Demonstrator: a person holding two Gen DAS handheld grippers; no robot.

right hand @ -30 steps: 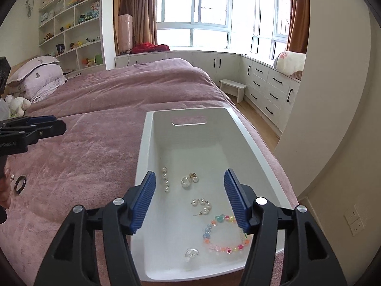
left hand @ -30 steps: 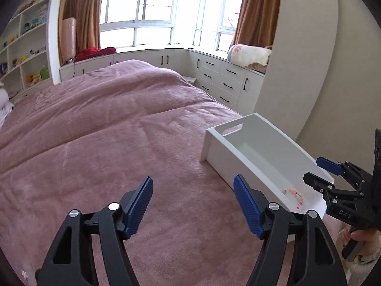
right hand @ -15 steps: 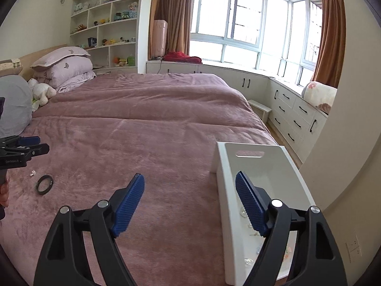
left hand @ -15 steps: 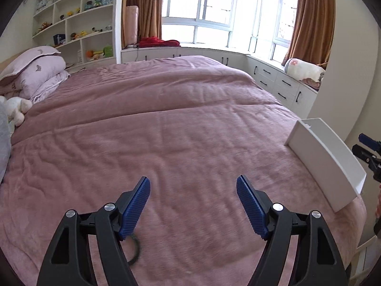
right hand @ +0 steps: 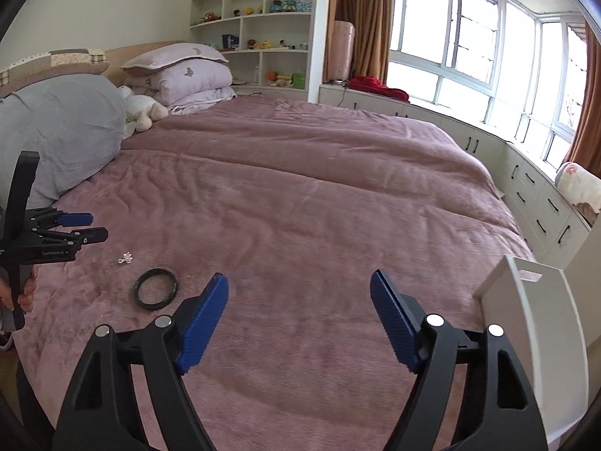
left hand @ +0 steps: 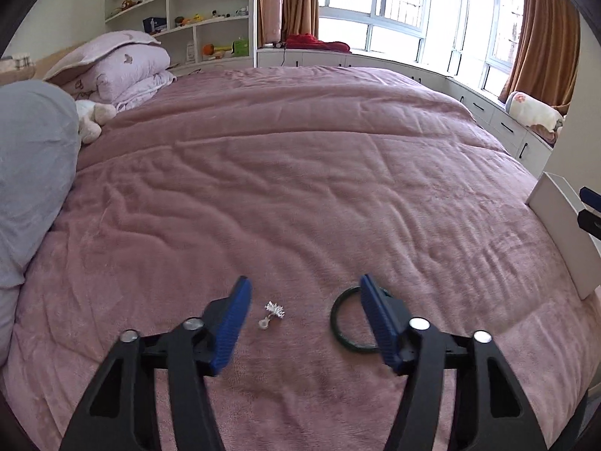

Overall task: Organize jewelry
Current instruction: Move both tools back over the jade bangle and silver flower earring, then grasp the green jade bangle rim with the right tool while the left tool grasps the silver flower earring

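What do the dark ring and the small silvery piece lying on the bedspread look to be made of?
Dark ring: a bangle, smooth and glossy, very dark green to black; possibly jade, glass or plastic, which the look leaves open. Silvery piece: bright, sparkling cluster on a small loop, likely metal with clear stones. Bedspread: matte pink plush fabric, softly wrinkled.

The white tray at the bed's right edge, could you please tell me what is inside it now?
Only the outer wall of the white tray and its handle cutout show. Its interior faces away in both views, so any contents are hidden.
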